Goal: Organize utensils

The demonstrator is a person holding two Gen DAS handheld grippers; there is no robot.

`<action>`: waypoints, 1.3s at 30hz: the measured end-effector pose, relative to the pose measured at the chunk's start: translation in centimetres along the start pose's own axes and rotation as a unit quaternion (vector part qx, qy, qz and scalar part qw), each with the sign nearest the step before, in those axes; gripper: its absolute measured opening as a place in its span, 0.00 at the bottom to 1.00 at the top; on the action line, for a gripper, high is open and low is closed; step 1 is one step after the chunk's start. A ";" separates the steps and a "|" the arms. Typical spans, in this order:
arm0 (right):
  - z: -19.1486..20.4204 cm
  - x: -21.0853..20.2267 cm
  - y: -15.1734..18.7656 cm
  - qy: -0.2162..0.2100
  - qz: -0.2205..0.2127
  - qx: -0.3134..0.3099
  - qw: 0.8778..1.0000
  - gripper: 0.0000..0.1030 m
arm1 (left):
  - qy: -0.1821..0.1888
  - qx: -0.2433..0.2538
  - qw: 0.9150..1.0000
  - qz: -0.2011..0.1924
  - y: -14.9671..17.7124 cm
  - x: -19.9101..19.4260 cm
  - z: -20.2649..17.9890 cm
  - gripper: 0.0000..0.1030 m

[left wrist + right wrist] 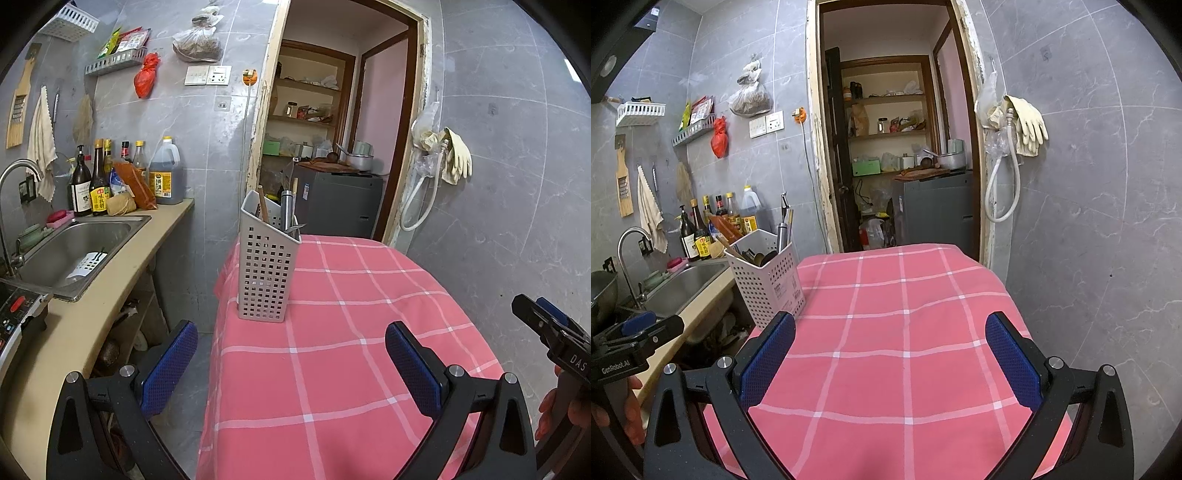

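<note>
A white perforated utensil holder (267, 269) stands upright near the far left edge of the table with the pink checked cloth (369, 332). Several utensils stick out of its top, among them a steel-handled tool (286, 210) and a wooden stick (263, 206). It also shows in the right wrist view (766, 278) at the table's left edge. My left gripper (291, 354) is open and empty, low over the near left of the cloth (905, 332). My right gripper (890, 350) is open and empty over the near middle of the cloth; it also shows at the right edge of the left wrist view (550, 332).
A counter with a steel sink (74, 251) and several sauce bottles (96, 184) runs along the left, close to the table. An open doorway (894, 147) with shelves lies behind the table. Rubber gloves and a white hose (1015, 147) hang on the right wall.
</note>
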State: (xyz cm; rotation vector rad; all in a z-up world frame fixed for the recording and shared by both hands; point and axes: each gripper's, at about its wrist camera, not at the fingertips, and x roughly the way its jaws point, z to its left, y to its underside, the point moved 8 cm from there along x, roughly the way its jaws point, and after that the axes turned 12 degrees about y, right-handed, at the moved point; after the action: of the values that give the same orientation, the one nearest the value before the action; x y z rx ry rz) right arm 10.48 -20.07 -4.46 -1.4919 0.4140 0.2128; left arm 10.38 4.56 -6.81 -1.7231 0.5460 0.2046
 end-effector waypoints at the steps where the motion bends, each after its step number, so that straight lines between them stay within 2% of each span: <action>1: 0.0 0.0 0.0 0.000 0.000 0.000 1.000 0.98 | 0.000 0.000 1.000 0.000 0.0 0.0 0.0 0.99; 39: 0.4 0.5 0.2 -0.001 0.005 0.001 1.000 0.98 | -0.002 -0.003 1.000 0.000 -0.2 0.0 0.4 0.99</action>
State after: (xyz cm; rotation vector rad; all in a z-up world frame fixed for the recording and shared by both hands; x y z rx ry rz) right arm 10.87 -19.76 -4.80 -1.4871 0.4201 0.2217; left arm 10.55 4.94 -6.68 -1.7288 0.5439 0.2103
